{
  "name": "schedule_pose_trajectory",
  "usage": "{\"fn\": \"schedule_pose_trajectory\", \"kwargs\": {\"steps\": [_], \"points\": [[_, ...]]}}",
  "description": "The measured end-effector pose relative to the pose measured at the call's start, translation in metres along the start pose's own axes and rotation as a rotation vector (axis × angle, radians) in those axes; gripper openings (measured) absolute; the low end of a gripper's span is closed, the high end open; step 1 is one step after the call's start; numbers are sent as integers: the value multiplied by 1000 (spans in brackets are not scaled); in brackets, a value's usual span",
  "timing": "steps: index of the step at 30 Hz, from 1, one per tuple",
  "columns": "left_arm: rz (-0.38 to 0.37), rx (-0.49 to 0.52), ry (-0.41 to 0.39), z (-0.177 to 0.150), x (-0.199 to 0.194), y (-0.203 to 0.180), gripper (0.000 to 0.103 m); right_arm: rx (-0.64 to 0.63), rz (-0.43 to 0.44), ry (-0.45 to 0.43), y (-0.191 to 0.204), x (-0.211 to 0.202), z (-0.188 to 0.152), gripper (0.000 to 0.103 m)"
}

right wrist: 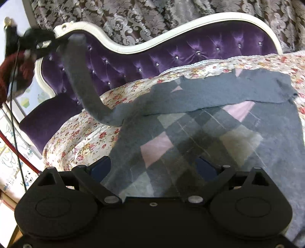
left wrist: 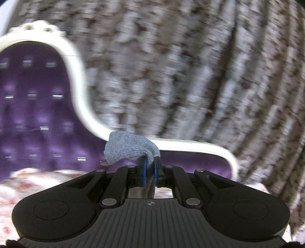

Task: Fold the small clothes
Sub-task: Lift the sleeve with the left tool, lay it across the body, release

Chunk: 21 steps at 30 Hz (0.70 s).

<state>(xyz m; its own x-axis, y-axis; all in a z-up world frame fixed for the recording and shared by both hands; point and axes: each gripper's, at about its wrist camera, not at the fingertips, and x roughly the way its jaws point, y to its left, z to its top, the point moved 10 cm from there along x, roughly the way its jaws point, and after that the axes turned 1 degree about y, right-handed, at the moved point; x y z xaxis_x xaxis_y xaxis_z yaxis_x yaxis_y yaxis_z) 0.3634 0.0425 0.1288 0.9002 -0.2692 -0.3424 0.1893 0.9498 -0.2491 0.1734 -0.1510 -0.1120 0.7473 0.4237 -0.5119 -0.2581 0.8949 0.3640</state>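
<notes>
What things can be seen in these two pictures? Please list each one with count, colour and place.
sweater: 1, grey with pink argyle, flat on the bedspread
sleeve: 1, grey, lifted up to the left; its cuff is in the left claw
bedspread: 1, white with red flowers, under the sweater
headboard: 1, purple tufted with cream frame, behind the bed
curtain: 1, brown and silver, behind the headboard
left claw: 1, black with blue pads, shut on the cuff
right claw: 1, black, open over the sweater hem
</notes>
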Motion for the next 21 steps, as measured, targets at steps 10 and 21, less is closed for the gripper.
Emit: {"fn": "schedule_pose_trajectory", "kwargs": {"steps": [10, 21], "points": [[-196, 64, 153, -97, 97, -164, 8, 89, -17, -53, -42, -23, 0, 97], [-262, 141, 220, -151, 107, -202, 50, 155, -52, -71, -75, -33, 1, 97]]}}
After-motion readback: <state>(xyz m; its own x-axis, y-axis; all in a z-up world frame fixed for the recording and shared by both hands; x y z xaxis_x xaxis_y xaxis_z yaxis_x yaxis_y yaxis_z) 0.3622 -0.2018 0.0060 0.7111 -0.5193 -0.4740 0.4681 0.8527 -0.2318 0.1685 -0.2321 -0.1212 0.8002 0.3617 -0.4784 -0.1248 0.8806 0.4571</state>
